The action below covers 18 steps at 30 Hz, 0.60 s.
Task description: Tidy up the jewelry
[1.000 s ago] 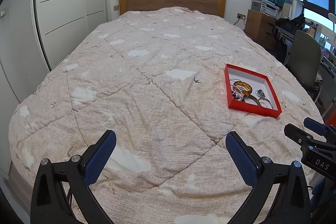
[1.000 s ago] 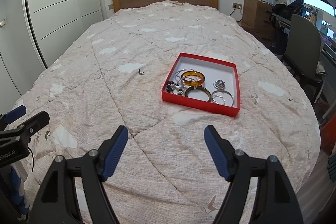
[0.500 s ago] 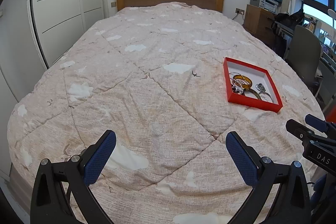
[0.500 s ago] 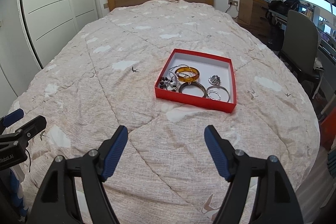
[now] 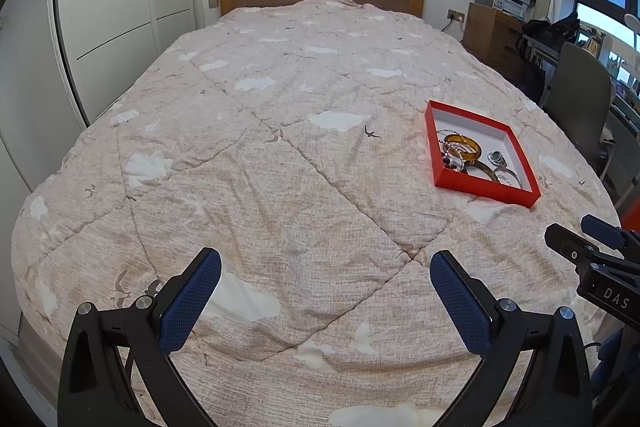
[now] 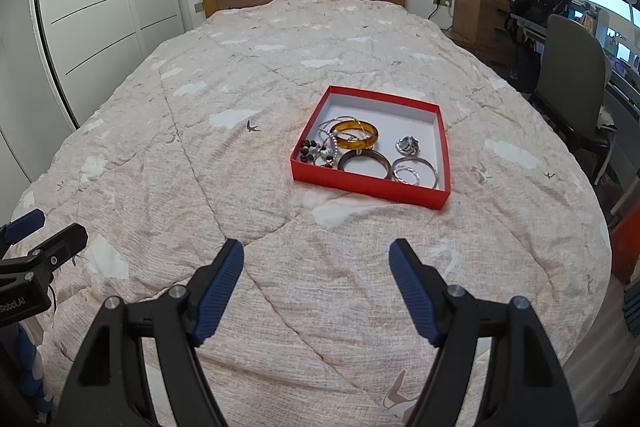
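Right wrist view shows the red tray ahead on the bed, the right gripper with fingers wide and empty, so approach the amber bangle slowly, avoiding what looks like tangled chain.

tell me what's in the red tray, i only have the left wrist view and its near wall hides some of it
observer: The right wrist view looks straight into the tray: amber bangle, dark bangle, silver bangles, a ring and beads.
operator: is the right hand-held gripper open
observer: Yes, the right hand-held gripper is wide open and empty, short of the tray.
operator: any free room in the tray
observer: Its far strip, towards the headboard, is bare white floor.
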Tool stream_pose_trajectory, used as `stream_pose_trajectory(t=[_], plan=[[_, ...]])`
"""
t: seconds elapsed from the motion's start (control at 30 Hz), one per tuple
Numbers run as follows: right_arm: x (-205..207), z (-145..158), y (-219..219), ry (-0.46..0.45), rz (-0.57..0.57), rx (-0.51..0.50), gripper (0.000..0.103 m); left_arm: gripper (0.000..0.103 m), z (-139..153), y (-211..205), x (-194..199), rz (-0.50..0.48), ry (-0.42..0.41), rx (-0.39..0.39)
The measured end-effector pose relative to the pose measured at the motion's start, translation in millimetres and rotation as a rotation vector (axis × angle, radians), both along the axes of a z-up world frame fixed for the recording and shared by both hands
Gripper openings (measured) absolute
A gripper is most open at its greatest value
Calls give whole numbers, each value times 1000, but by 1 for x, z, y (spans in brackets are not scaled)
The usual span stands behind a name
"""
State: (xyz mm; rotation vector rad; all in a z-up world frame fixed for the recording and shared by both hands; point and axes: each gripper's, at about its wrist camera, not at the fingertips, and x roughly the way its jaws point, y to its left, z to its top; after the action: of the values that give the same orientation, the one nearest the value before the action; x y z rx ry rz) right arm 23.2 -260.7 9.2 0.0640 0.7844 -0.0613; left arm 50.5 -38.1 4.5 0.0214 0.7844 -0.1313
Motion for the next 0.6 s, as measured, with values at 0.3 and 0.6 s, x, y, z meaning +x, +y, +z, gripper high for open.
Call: stream_pose_trajectory(t=[0.3, 0.6], plan=[[0, -2, -3, -2, -12, -1, 74, 103, -2, 0, 1, -2, 5, -1], [0, -1, -7, -4, -25, 1, 74, 103, -7, -1, 2, -4, 13, 2]])
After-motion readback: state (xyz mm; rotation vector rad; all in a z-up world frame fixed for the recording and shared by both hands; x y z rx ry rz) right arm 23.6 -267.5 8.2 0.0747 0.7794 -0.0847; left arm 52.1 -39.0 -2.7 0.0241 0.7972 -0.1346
